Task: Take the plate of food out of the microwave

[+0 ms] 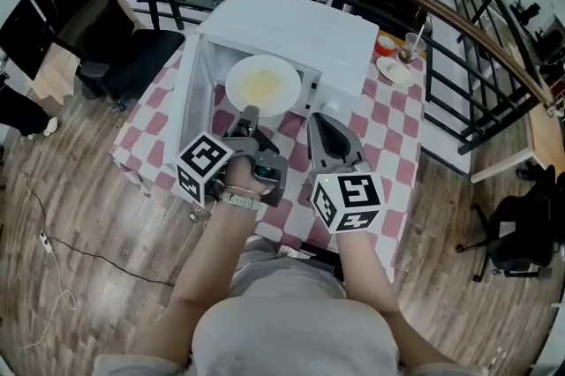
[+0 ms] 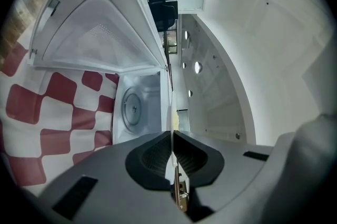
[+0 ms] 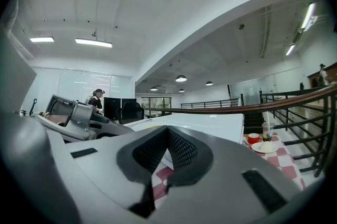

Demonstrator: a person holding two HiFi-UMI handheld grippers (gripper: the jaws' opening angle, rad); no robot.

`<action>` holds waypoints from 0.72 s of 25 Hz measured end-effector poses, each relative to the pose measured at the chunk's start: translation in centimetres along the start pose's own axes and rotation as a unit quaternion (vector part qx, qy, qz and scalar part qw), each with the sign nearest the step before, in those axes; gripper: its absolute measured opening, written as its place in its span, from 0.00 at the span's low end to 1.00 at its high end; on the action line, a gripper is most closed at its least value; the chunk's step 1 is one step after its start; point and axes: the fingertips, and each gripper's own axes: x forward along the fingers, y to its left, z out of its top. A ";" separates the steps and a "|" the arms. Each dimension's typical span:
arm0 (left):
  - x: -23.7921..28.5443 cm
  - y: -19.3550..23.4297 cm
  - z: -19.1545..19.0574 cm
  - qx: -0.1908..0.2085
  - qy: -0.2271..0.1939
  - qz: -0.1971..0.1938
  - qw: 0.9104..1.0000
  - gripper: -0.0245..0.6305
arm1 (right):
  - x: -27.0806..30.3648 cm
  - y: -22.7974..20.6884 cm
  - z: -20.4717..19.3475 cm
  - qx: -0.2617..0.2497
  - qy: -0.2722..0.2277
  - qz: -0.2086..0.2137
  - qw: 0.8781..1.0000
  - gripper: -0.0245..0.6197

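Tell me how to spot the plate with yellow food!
Find the checked table with the big white microwave on it. Right at the microwave's open front is a round white plate, its near rim pinched by the left tongs. It has yellow food; the other plate, far right by a red cup, is free of tongs.

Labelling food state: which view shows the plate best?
Head view: the plate faces the camera, with yellowish food visible. The left gripper view shows only its rim, edge-on. The right gripper view doesn't show it clearly.
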 end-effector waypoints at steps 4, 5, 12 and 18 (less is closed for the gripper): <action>0.4 -1.1 0.0 0.003 0.005 -0.009 1.000 0.06 | 0.5 -0.3 1.0 0.007 -0.005 -0.006 1.000 0.08; 0.5 -1.4 0.0 0.003 0.008 -0.011 1.000 0.06 | 0.7 -0.4 1.2 0.008 -0.006 -0.008 1.000 0.08; 1.9 -2.8 -0.2 0.006 0.023 -0.025 0.999 0.06 | 1.8 -1.1 2.5 -0.002 -0.015 -0.018 1.000 0.08; 3.3 -3.8 -0.2 0.016 0.036 -0.036 0.999 0.06 | 2.9 -1.7 3.5 -0.026 -0.017 -0.026 0.999 0.08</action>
